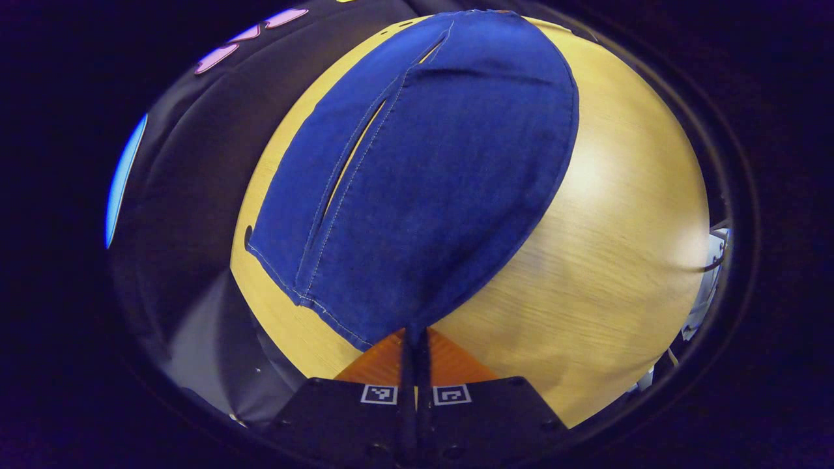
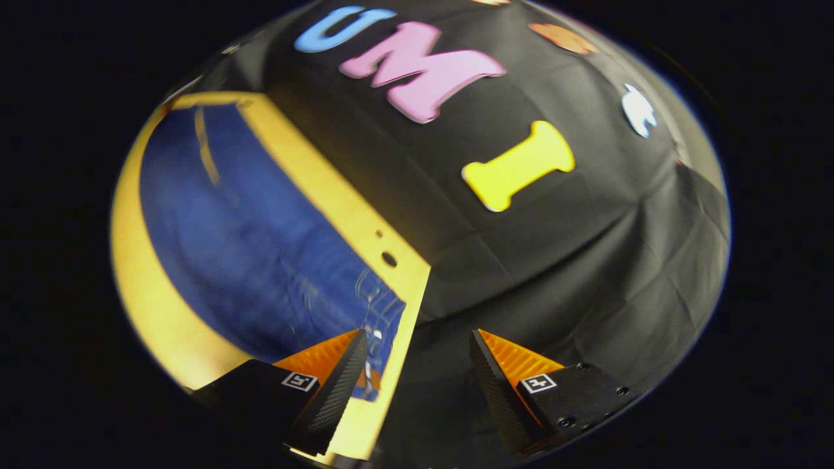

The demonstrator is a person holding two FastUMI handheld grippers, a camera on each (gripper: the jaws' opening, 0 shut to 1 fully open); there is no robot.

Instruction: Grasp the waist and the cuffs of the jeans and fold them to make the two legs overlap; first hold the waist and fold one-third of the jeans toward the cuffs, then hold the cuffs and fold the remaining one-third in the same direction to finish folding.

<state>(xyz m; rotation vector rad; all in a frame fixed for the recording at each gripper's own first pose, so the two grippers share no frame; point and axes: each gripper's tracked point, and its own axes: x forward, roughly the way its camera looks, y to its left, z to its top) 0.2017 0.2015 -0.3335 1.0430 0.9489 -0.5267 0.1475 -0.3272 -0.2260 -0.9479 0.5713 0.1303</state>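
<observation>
Jeans [image 1: 417, 176] stretch lengthwise away from left hand-held gripper [image 1: 415, 339] pinching their hem.

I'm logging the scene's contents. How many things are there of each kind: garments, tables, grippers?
Jeans: 1
Table: 1
Grippers: 2, the left gripper and the right gripper
Total: 4
</observation>
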